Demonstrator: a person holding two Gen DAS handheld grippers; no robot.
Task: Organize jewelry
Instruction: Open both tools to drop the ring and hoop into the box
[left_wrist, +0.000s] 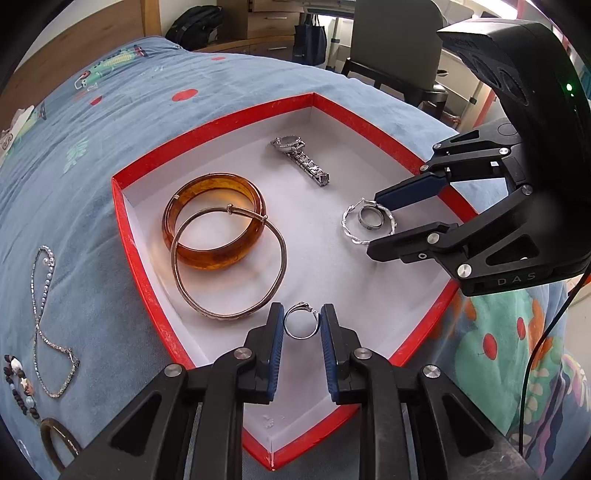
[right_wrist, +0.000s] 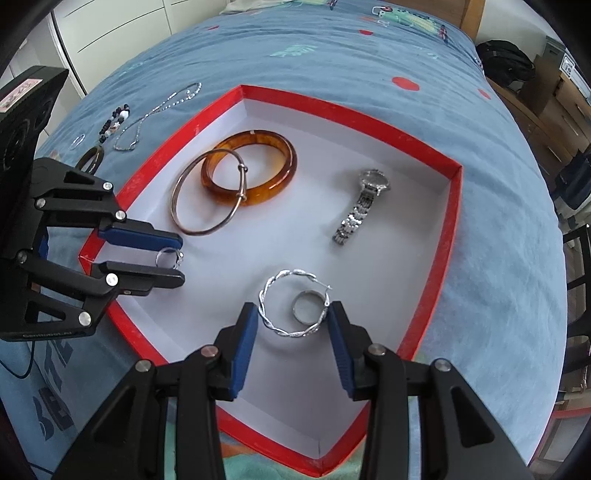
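A red box with a white floor (left_wrist: 147, 266) (right_wrist: 452, 221) lies on the blue bedspread. In it are an amber bangle (left_wrist: 214, 221) (right_wrist: 251, 168), a thin silver bangle (left_wrist: 229, 266) (right_wrist: 207, 194), a silver watch (left_wrist: 301, 158) (right_wrist: 364, 203), a twisted silver hoop (left_wrist: 365, 225) (right_wrist: 291, 304) with a plain ring (left_wrist: 371, 218) (right_wrist: 308, 310) inside it, and a small silver ring (left_wrist: 301, 321) (right_wrist: 169, 257). My left gripper (left_wrist: 302, 323) (right_wrist: 181, 260) stands around the small ring, jaws touching or nearly touching its sides. My right gripper (right_wrist: 291, 317) (left_wrist: 373, 221) is open around the hoop.
On the bedspread outside the box lie a silver chain necklace (left_wrist: 42, 317) (right_wrist: 159, 110), a dark beaded strand (left_wrist: 18, 384) (right_wrist: 114, 120) and a brown ring-shaped piece (left_wrist: 55, 439) (right_wrist: 90, 158). A chair, bags and drawers stand beyond the bed.
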